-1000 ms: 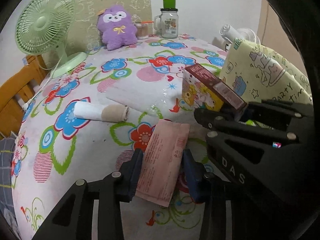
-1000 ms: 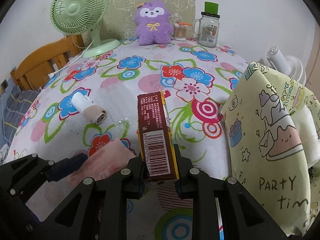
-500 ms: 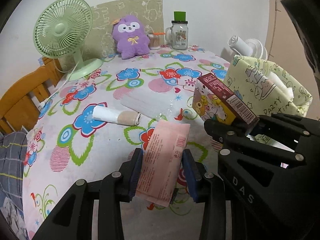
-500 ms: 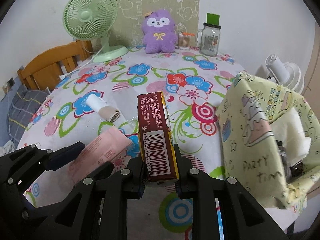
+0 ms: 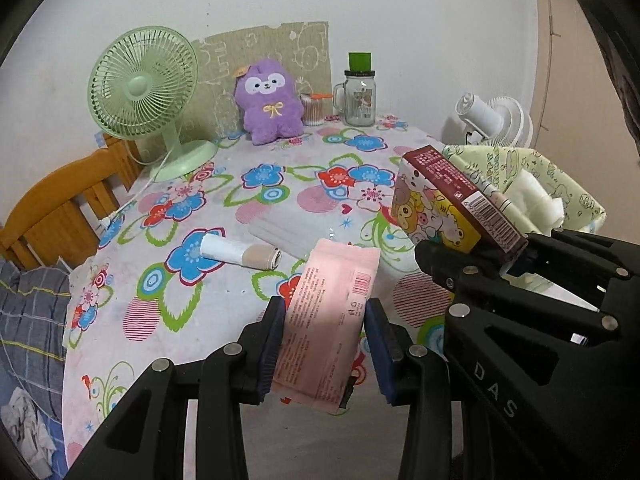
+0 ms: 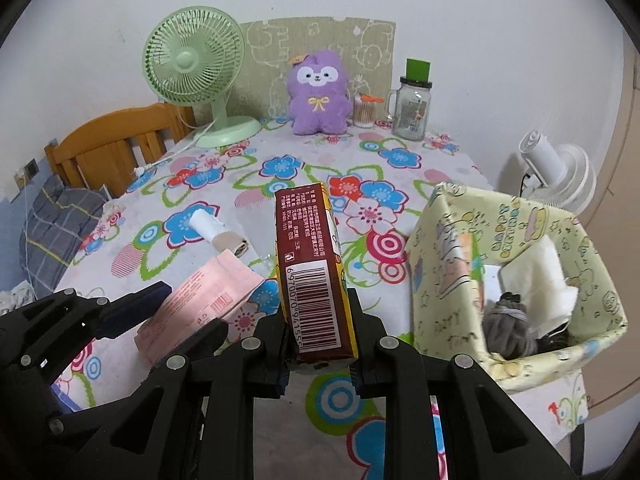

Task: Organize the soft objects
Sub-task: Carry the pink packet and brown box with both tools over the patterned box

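I hold two packs above the flowered surface: my left claw is clamped on one flat pink pack, its blue pads pressing both long edges, and my right claw is clamped on one dark red box, barcode end toward me, with cartoon animals on its yellow side. Both packs are lifted clear of the cloth, the pink one to the left of the box and just beside it. To my right, at the edge of the surface, stands one pale yellow fabric basket printed with cartoons; inside it I see white folded cloth and one grey bundle, with something dark beneath that I cannot make out. Still lying on the surface is one roll, white at one end and beige at the other, and next to it a clear plastic pack that is hard to read against the pattern. At the far edge stand one green desk fan, one purple plush toy, one small tub of cotton swabs and one glass mug jar with a green lid. One white fan stands behind the basket, and one wooden chair is at the left.
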